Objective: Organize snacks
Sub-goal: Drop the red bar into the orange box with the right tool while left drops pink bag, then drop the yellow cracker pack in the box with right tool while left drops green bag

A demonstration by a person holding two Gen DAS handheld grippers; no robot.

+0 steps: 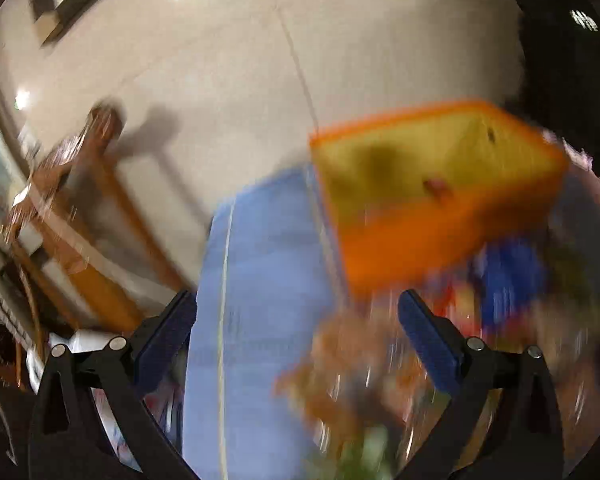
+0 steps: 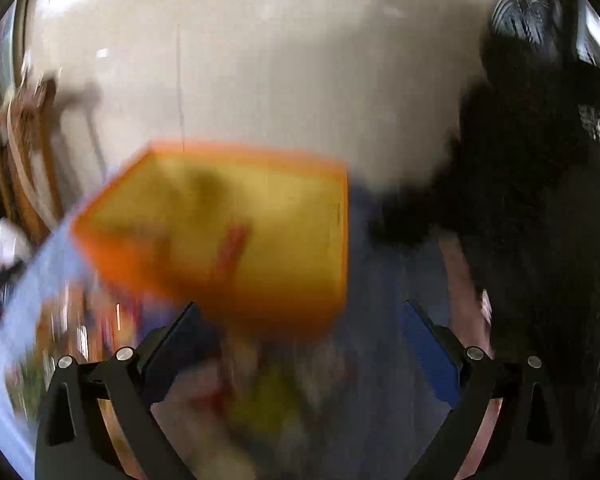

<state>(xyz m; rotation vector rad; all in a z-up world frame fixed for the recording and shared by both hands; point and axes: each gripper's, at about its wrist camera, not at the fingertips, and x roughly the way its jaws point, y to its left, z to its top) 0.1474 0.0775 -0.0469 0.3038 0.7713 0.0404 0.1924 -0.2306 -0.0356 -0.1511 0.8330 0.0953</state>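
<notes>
Our left gripper (image 1: 296, 320) spreads its two blue-padded fingers (image 1: 168, 328) wide with nothing between them, and our right gripper (image 2: 300, 328) does the same. Just beyond them we count one orange bin (image 1: 440, 232), its inside yellow, standing on a blue cloth (image 1: 260, 280). Around its base lies a blurred heap of snacks (image 1: 380, 380) we cannot count. Beyond is pale tiled floor (image 1: 240, 80) and one wooden chair (image 1: 88, 184).

Home room, tiled floor (image 1: 228, 80), wooden chair (image 1: 80, 184), blue tablecloth (image 1: 260, 280)
</notes>
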